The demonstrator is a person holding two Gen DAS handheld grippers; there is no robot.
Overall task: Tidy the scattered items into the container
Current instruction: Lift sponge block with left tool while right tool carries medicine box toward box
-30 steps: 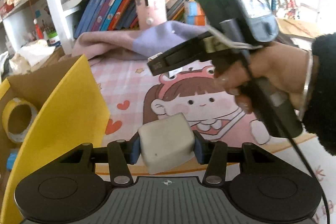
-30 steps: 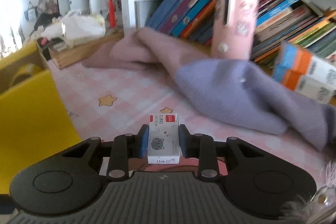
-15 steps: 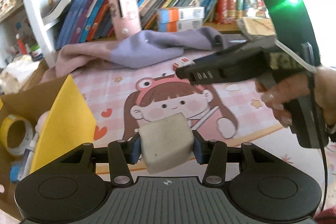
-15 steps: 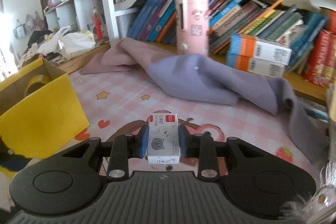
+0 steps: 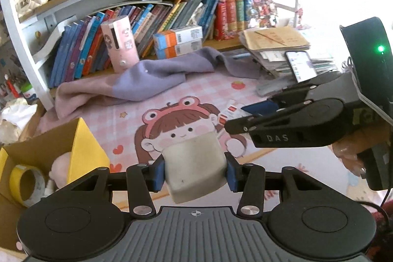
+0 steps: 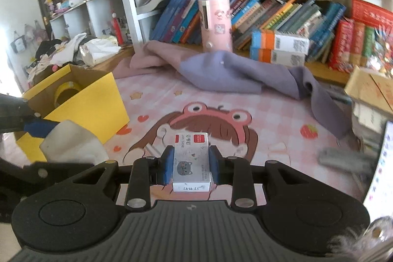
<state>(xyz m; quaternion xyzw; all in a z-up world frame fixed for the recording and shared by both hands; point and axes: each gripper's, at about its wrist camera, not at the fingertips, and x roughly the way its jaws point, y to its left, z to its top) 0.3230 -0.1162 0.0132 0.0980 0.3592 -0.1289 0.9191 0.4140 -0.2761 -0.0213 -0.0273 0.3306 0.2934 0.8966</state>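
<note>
My left gripper (image 5: 194,172) is shut on a pale grey block (image 5: 194,163), held above the pink cartoon mat (image 5: 127,131). The yellow cardboard box (image 5: 89,146) stands open at the lower left, with a yellow tape roll (image 5: 24,184) and a pink plush thing (image 5: 60,165) inside. My right gripper (image 6: 191,165) is shut on a small staple box with a cat picture (image 6: 191,158). In the right wrist view the yellow box (image 6: 98,102) is at the left, and the grey block (image 6: 71,144) hangs in front of it. The right gripper (image 5: 242,113) reaches in from the right of the left wrist view.
A pink and purple cloth (image 6: 221,73) lies crumpled at the back of the mat. Behind it are a pink case (image 6: 216,26), stacked blue-orange boxes (image 6: 277,48) and a bookshelf. A phone (image 5: 301,65) and paper piles (image 5: 275,41) sit at the right.
Both grippers have risen and drawn back with their loads still held. In the left wrist view the right gripper has shifted right, and more of the yellow box's inside shows.
</note>
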